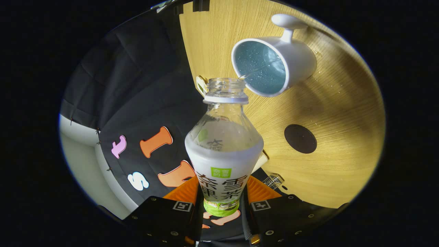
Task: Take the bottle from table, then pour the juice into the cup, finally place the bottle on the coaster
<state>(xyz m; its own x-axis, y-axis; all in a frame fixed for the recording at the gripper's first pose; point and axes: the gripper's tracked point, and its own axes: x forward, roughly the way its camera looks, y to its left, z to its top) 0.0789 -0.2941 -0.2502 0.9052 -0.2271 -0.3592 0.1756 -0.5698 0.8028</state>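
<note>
My gripper [222, 206] is shut on a clear plastic bottle [223, 151] with a white and green label, one finger on each side of its lower body. The bottle is uncapped and tipped sideways, its open mouth [226, 84] close to the rim of a white cup [272, 65] with a blue inside. A thin stream of liquid runs from the mouth into the cup, and droplets cling to the cup's inner wall. The cup stands on the wooden table [343, 113], handle on its far side. A dark round coaster [300, 138] lies on the table beside the bottle, nearer the fingers than the cup.
The whole view is rolled sideways with the gripper. The table's edge [187, 61] runs just behind the bottle's neck, with the black booth cloth beyond it. Small water drops dot the wood near the cup. Bare wood surrounds the coaster.
</note>
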